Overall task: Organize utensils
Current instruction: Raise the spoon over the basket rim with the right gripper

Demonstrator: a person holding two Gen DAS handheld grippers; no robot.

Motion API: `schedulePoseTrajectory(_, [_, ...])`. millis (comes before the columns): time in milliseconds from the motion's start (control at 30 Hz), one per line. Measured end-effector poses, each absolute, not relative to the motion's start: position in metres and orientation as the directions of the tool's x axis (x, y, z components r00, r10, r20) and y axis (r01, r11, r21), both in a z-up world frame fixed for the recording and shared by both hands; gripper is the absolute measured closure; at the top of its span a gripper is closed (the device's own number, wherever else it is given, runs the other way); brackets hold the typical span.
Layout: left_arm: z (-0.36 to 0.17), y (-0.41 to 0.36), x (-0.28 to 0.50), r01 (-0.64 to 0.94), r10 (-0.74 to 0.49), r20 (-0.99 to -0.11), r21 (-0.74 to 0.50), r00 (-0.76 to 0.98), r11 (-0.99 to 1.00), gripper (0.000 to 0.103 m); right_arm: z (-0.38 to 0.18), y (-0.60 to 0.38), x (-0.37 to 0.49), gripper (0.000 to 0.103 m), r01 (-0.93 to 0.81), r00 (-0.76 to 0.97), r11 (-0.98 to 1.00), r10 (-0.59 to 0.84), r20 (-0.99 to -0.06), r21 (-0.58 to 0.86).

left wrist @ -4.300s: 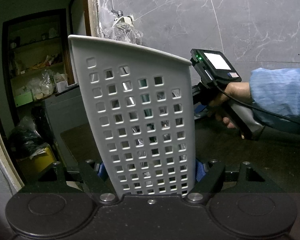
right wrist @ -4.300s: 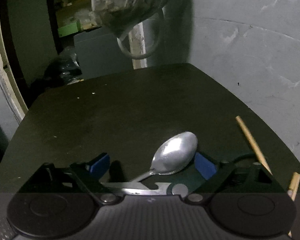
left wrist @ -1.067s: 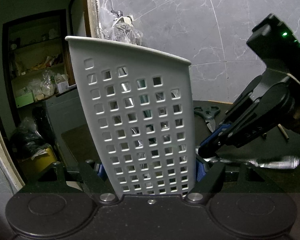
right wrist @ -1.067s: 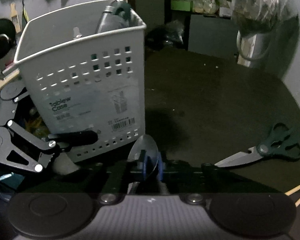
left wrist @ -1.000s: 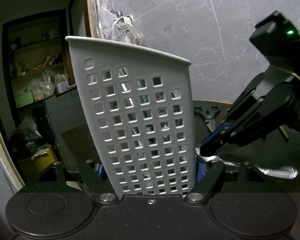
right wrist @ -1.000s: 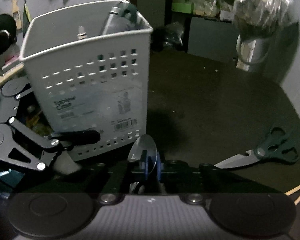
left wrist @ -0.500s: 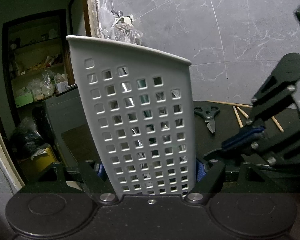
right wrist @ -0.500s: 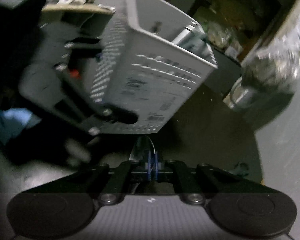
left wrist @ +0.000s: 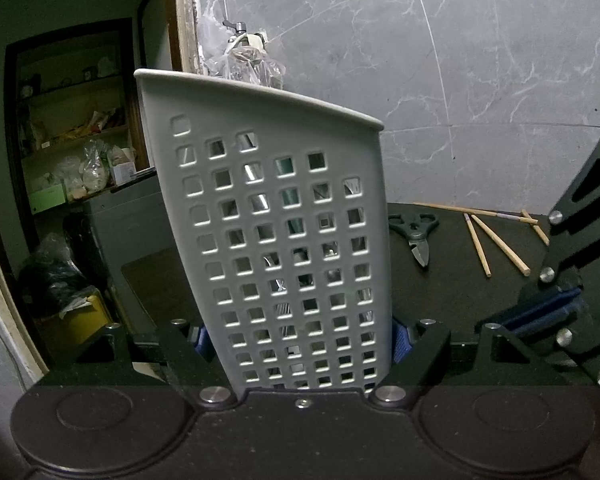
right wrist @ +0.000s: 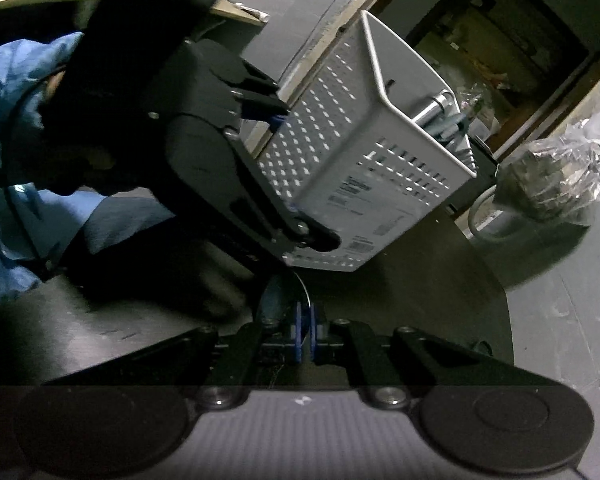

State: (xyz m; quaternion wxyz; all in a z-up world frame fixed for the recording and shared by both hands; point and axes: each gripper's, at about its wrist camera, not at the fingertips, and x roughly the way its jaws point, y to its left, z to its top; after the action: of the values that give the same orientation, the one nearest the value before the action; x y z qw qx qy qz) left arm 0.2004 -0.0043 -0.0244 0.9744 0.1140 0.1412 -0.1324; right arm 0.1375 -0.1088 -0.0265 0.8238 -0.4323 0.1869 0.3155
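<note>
A white perforated utensil caddy stands on the dark table, and my left gripper is shut on its lower walls with a blue pad on each side. In the right wrist view the caddy looks tilted because the view is rolled; metal and green handles stick out of its top. My right gripper is shut on a metal spoon, whose bowl pokes out ahead of the pads, just below the caddy's base. From the left wrist, the right gripper's fingers show at the right edge.
Dark-handled scissors and several wooden chopsticks lie on the table to the caddy's right. A plastic bag sits on a stand beyond the table. A person's blue sleeve is behind the left gripper. Grey marble wall behind.
The right gripper, still holding the spoon, has slid rightwards in the left wrist view and rolled, so the caddy now looks tilted from it. The left gripper and caddy stayed put.
</note>
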Motion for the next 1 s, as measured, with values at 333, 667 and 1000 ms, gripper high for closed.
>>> schedulePoseTrajectory(333, [-0.025,-0.002,0.198,0.292,-0.228,-0.304,0.183,0.925,0.939,0.024,-0.027,-0.115,0.161,0.100,-0.725,0.675,0.482,0.359,-0.645,-0.492])
schedulePoseTrajectory(667, [-0.025,-0.002,0.198,0.292,-0.228,-0.304,0.183,0.925,0.939,0.024,-0.007,-0.165,0.223,0.049,-0.801,0.451,0.598,0.575,-0.682,-0.026])
schedulePoseTrajectory(1000, [-0.023,-0.002,0.198,0.288,-0.222,-0.306,0.192,0.926,0.938,0.024,-0.012,-0.172,0.276,0.046,-0.927,0.193,0.360,0.702,-0.685,0.108])
